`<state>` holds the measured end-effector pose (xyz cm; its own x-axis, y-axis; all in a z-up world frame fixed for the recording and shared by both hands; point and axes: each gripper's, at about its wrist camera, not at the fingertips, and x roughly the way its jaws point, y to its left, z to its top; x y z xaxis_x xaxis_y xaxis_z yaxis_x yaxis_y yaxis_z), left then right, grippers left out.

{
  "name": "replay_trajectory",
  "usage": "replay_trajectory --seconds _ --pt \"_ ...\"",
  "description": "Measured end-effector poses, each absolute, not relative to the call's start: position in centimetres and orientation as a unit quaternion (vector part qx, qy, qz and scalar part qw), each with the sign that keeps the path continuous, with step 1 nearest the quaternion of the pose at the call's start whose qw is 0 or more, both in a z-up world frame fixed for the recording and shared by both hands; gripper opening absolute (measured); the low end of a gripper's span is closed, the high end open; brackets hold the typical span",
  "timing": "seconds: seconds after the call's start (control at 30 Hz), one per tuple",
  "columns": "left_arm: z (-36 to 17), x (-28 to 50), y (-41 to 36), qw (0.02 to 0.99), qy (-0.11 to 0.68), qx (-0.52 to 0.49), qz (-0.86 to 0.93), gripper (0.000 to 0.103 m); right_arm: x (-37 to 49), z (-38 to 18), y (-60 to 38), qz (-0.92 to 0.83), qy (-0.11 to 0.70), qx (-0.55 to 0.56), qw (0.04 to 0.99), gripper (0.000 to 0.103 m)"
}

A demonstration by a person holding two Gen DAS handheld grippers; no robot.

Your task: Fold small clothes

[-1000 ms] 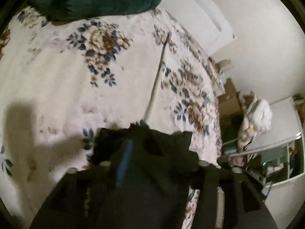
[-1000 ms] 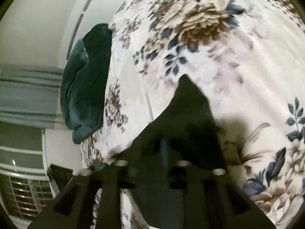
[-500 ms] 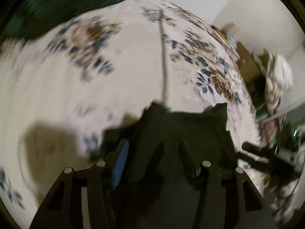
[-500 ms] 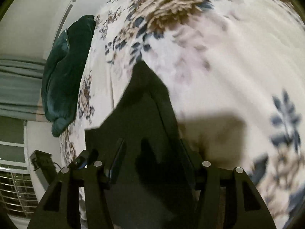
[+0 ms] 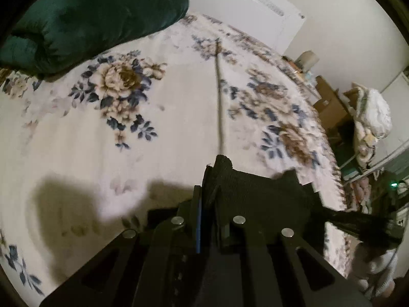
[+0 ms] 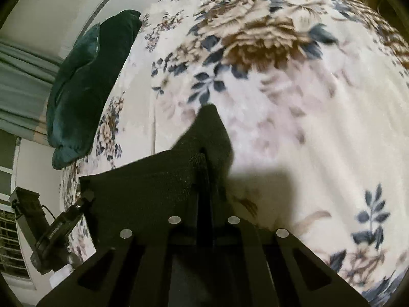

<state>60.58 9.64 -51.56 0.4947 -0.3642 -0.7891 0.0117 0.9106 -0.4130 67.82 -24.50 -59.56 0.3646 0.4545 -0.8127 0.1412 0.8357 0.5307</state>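
Fingers of both the left gripper (image 5: 208, 179) and right gripper (image 6: 204, 163) have just closed, pinching the black garment (image 6: 143, 186), stretched between them.

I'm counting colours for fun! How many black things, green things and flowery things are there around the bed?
Black: 3, the black garment, left gripper and right gripper.
Green: 1, the green pillow.
Flowery: 1, the bedspread.
Total: 5.
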Motion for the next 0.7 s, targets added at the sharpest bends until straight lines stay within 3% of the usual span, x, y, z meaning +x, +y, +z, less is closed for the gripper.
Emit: replay_trajectory --seconds 0.3,0.37,0.43,0.53,0.7 --pt "-56.1 62.8 11.1 0.798 0.552 -0.219 -0.104 0.014 71.9 -63.0 -23.0 0.073 0.604 0.243 0.755 0.008" --pt "-55.3 61.6 11.6 0.799 0.548 -0.225 -0.107 0.023 71.2 -62.9 -24.0 0.081 0.608 0.264 0.745 0.023" --pt "-53.8 59.3 12.4 0.802 0.528 -0.251 -0.119 0.039 70.2 -62.7 -25.1 0.097 0.612 0.283 0.732 0.054" --pt "-51.6 54.6 13.6 0.810 0.495 -0.289 -0.126 0.055 67.6 -62.6 -26.8 0.122 0.621 0.305 0.712 0.066" --pt "-50.0 45.3 15.3 0.794 0.474 -0.366 -0.103 0.063 63.2 -63.1 -28.9 0.159 0.643 0.335 0.670 0.082"
